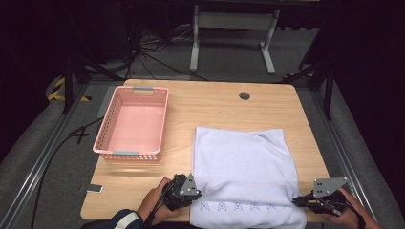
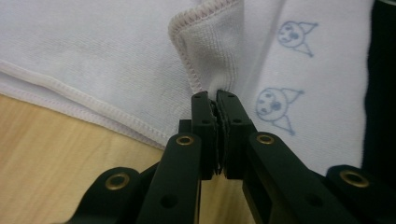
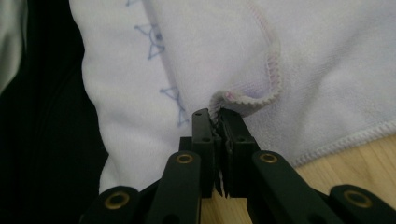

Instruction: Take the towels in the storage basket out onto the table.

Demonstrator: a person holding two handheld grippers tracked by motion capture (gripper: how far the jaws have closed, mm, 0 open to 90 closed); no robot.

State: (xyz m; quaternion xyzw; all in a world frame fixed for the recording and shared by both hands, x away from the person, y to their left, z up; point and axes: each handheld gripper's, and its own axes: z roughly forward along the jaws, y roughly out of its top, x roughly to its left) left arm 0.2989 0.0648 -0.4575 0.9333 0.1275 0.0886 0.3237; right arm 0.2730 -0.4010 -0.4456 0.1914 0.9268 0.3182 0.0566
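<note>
A white towel [image 1: 243, 171] lies spread over the near right part of the wooden table [image 1: 215, 107], folded so that an upper layer covers most of it, with a strip printed with small blue cat-like faces left bare along the near edge, which reaches the table's front edge. The left gripper [image 1: 193, 194] sits at the towel's near left side, held in the person's left hand [image 1: 155, 200]; in the left gripper view its jaws are clenched on a hemmed corner of the upper layer [image 2: 205, 60], which stands up in a small peak between the pads. The right gripper [image 1: 297, 201] sits at the near right side, held in the right hand [image 1: 346, 214]; in the right gripper view its jaws are likewise clenched on a stitched edge of the towel [image 3: 243, 100], which curls up into them. From above, both pinched points appear lifted slightly off the lower layer, though the fold there is too small to judge with certainty. A pink plastic basket [image 1: 107, 133] stands on the left part of the table, well apart from the towel.
</note>
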